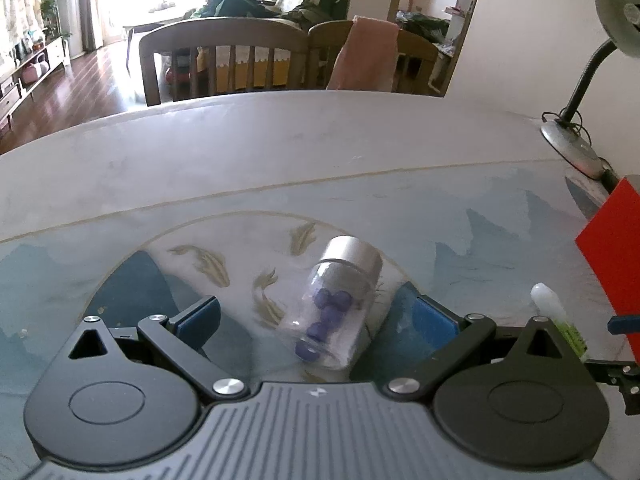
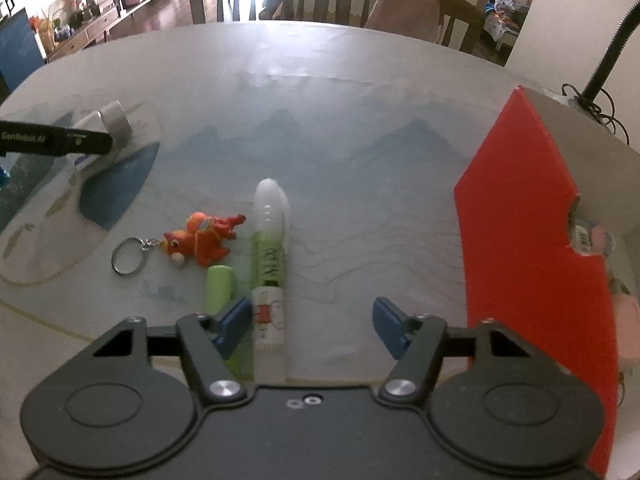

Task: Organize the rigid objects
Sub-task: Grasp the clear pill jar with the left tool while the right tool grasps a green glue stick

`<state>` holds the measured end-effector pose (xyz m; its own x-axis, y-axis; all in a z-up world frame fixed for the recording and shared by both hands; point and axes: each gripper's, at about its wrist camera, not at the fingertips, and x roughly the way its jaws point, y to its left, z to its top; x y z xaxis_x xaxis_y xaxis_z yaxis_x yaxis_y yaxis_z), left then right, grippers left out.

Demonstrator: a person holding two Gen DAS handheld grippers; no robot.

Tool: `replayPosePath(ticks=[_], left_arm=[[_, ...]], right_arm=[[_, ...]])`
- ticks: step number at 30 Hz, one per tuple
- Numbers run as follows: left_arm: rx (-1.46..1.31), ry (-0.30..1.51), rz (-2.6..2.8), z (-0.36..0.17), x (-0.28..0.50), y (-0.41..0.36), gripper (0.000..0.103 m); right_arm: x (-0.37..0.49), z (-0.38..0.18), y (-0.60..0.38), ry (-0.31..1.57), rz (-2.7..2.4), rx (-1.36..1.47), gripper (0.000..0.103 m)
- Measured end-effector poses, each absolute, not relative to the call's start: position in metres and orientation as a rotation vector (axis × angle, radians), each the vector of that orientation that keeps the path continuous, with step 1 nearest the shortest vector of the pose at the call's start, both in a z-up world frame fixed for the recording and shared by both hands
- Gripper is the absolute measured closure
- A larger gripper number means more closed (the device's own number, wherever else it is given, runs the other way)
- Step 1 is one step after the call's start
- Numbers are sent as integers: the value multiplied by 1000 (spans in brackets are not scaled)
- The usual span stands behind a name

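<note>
The left wrist view alone shows the small glass vial [image 1: 340, 304] up close: silver cap pointing far, purple beads inside, lying tilted on the counter [image 1: 280, 148] between the blue pads of the left tool [image 1: 320, 320]. Those pads stand wide apart and clear of the glass, so the tool is released. At the right edge of this view only the white tip and a green strip of the tube [image 1: 554, 312] peek past the tool's body, beside a red box [image 1: 612, 264] and a gooseneck lamp [image 1: 580, 88].

The right wrist view gives what the other hides. The white-and-green tube [image 2: 269, 264] lies lengthwise, its near end between the pads of the right tool [image 2: 312, 326], just beside the left pad and well clear of the right one; the tool is released, grasping nothing. Left of the tube lie a green cap [image 2: 219, 286] and an orange toy keychain [image 2: 192, 242] with its metal ring. The red box [image 2: 532, 260] stands at the right. Far left, the left tool's arm [image 2: 56, 142] crosses the vial's silver cap [image 2: 116, 124].
</note>
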<state>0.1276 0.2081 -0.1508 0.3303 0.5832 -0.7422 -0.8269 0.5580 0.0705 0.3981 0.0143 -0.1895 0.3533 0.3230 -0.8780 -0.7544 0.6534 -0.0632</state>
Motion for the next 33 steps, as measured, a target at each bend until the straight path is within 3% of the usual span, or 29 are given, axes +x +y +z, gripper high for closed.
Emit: replayPosePath(ticks=[8,14,18,22,33], left_arm=[[-311,815,935,-162,133,214,2],[-283,803,952,-165,138,215,18],[-265,799,947,-164,141,212,45],[-269,793,971,-162,142,210,60],[-304,792,985,-154,137,198,62]], right_arm=[[399,-191,23,957,768,-496,51],[399,-191,30,948,796,-468,67],[396,-190,33,934,807,-478,86],[395,-189,32,930,797,-481,87],[394,-172,6,945,763,-406,87]])
